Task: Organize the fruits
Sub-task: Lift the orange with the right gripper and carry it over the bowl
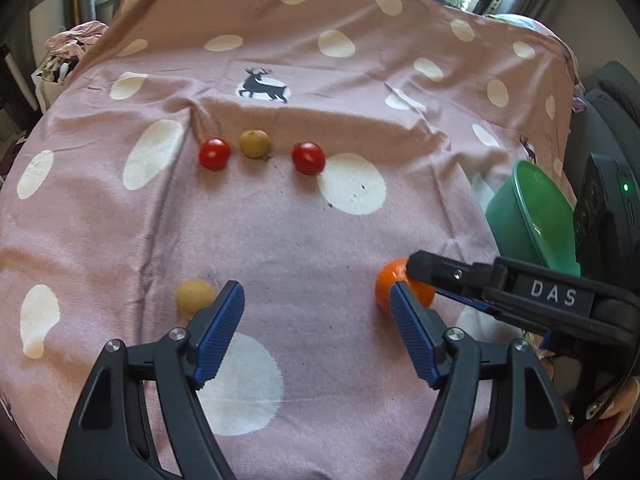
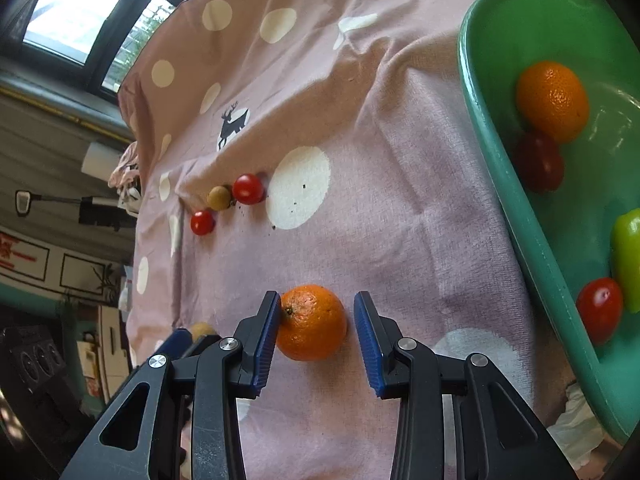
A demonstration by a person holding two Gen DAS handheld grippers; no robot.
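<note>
Oranges are split between cloth and bowl: one orange (image 2: 311, 322) lies on the pink spotted cloth (image 2: 400, 200) between the blue pads of the right gripper (image 2: 316, 340), its left pad touching the peel, the right pad just clear, so it is not clamped. Only the right wrist view shows inside the green bowl (image 2: 520, 208), right of that claw: a second orange (image 2: 552, 100), two red tomatoes (image 2: 599, 308) and something yellow-green. The left gripper (image 1: 316, 332) gapes wide and empty, a tan fruit (image 1: 195, 298) just left of its left finger.
</note>
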